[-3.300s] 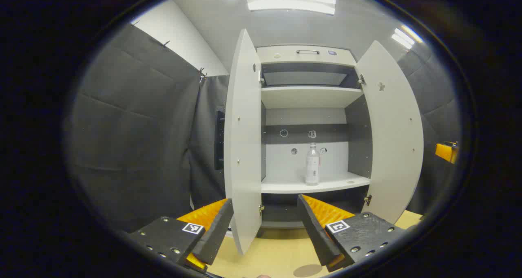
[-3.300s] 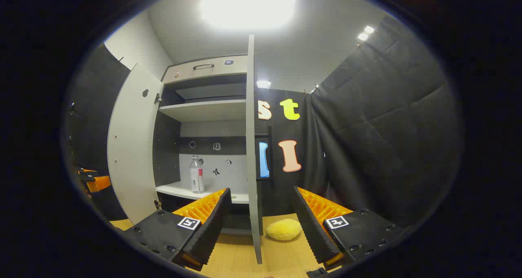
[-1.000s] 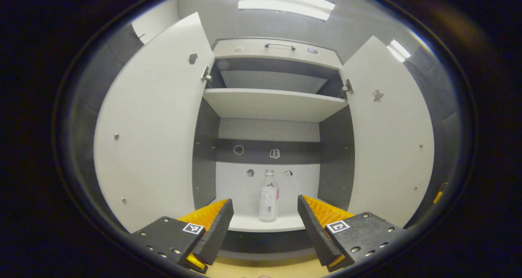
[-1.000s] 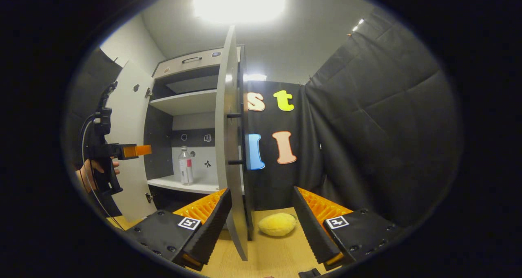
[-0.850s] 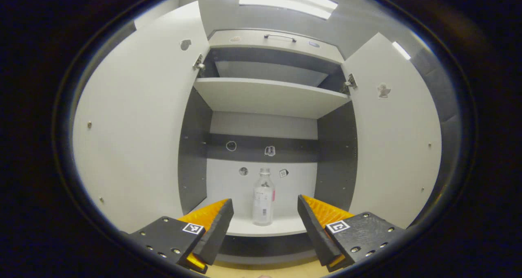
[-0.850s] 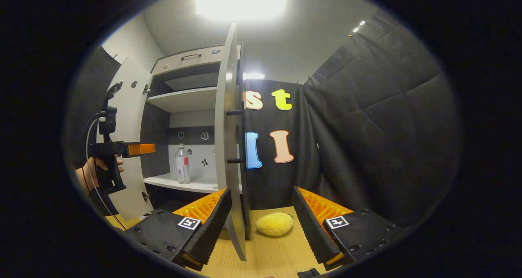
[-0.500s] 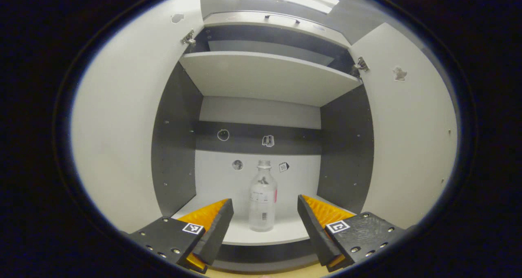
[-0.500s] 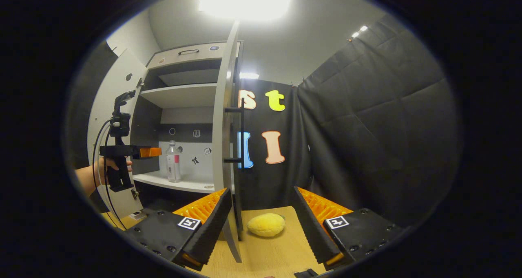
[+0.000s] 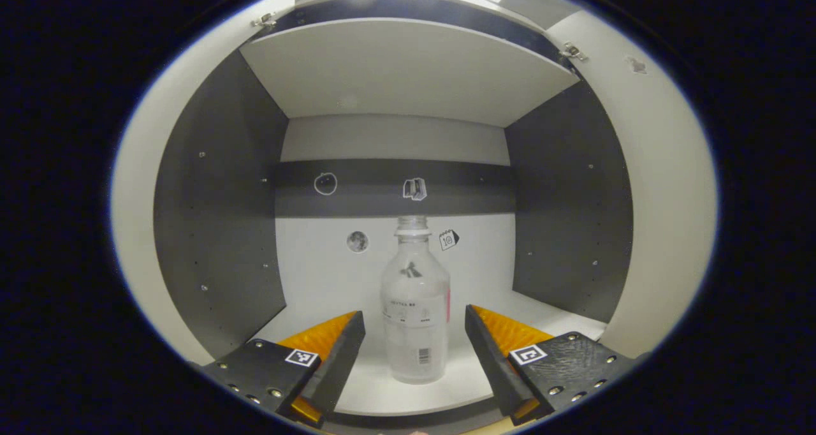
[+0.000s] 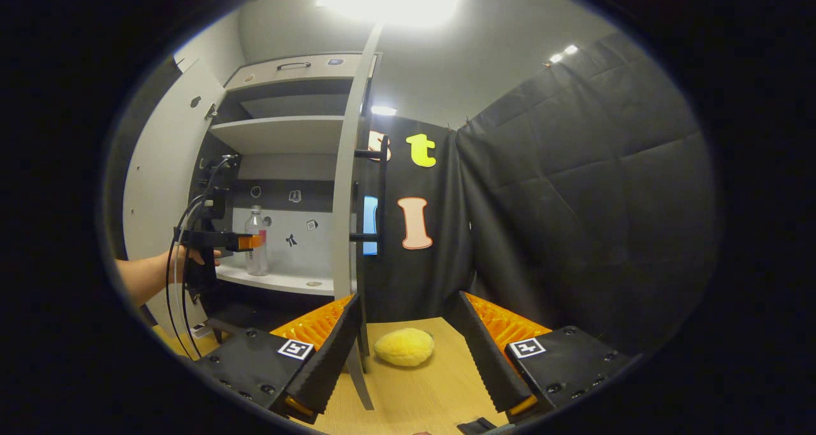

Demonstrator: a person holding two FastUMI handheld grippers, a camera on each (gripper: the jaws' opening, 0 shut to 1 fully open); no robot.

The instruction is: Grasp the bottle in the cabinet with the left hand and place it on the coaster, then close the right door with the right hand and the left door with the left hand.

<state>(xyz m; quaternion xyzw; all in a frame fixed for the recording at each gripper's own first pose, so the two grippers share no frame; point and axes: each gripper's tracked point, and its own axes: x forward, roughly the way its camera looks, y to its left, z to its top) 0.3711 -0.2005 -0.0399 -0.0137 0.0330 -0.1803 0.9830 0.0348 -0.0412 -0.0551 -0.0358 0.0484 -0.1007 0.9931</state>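
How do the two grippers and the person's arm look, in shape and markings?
Each gripper, left gripper and right gripper, has two wedge-shaped ribbed fingers on black blocks with screw heads and square black-and-white tags. From the side, the left has a pistol-style black handle with looping cables. The forearm is bare.

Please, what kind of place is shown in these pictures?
Probably a recording booth set up like a home corner. An open cabinet stands on a wooden table, with a bottle on its shelf, black cloth walls hang around it, and a hand holds the left gripper near the bottle.
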